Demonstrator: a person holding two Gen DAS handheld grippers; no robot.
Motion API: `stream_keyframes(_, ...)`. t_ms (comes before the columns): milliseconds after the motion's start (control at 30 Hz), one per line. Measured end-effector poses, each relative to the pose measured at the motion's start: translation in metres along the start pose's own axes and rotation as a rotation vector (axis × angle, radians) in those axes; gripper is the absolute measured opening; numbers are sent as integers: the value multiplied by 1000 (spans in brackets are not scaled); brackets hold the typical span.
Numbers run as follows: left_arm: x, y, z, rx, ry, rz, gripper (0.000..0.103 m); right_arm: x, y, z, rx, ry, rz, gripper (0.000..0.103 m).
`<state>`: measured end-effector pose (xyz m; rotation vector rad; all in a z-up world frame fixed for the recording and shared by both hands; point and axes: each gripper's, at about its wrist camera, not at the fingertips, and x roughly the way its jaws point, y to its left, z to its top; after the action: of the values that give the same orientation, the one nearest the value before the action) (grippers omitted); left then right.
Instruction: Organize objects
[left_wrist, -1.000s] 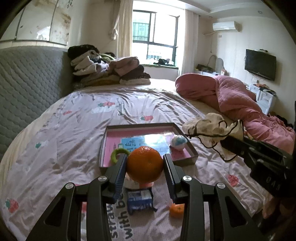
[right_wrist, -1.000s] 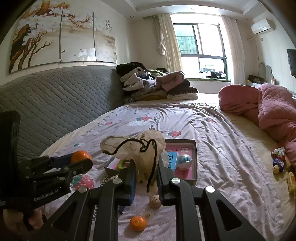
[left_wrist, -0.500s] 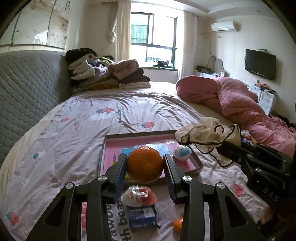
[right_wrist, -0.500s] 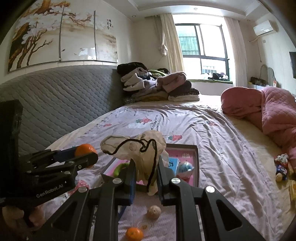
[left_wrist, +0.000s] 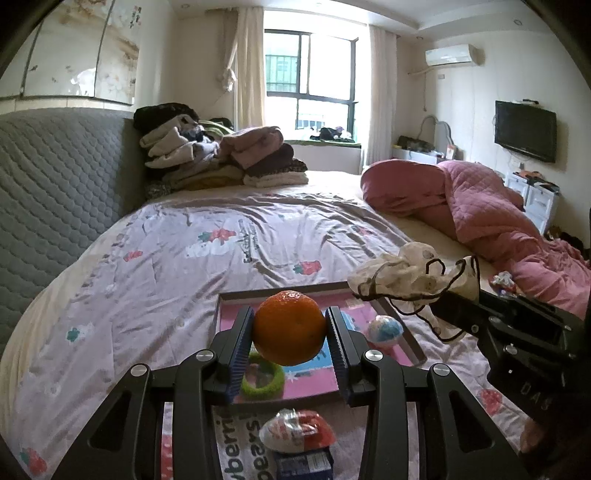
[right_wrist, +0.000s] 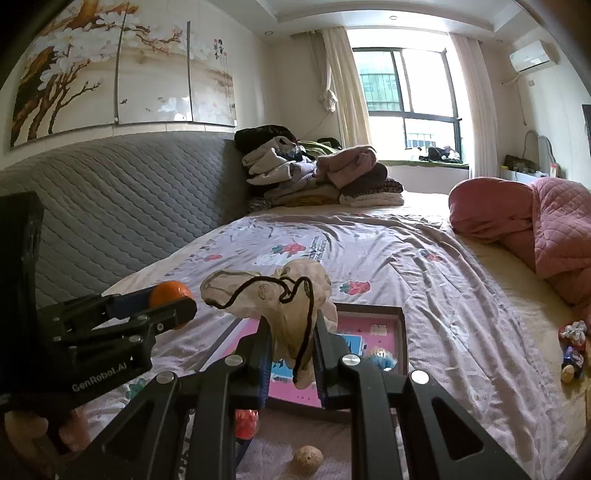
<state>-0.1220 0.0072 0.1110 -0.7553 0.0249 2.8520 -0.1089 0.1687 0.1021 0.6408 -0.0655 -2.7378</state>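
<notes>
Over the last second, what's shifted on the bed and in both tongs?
Both tongs advanced toward the tray: the left tongs now carry the orange over its near edge, above the green ring, and the right tongs bring the drawstring pouch closer. Nothing was grabbed or released. Both grips, the ball in the tray and the loose items on the bedsheet are unchanged.

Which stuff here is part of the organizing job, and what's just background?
In the job:
- round orange tangerine, clamped in left gripper
- crumpled beige drawstring pouch, pinched in right gripper
- shallow pink-lined tray
- green ring and blue-white ball in it

Lying about:
- pile of folded clothes
- pink quilt
- wall TV
</notes>
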Motion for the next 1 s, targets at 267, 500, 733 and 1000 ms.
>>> stream_keyframes(267, 20, 5, 8, -7, 7, -1, 41, 20, -3, 5, 10, 8, -4, 19)
stream_keyframes(500, 41, 13, 10, -16, 23, 12, 41, 38, -7, 7, 24, 16, -9, 19)
stream_keyframes(733, 71, 26, 8, -33, 54, 23, 41, 62, -10, 4, 15, 47, -20, 19)
stream_keyframes(1000, 107, 39, -1, -54, 100, 31, 41, 89, -17, -9, 18, 90, -44, 19)
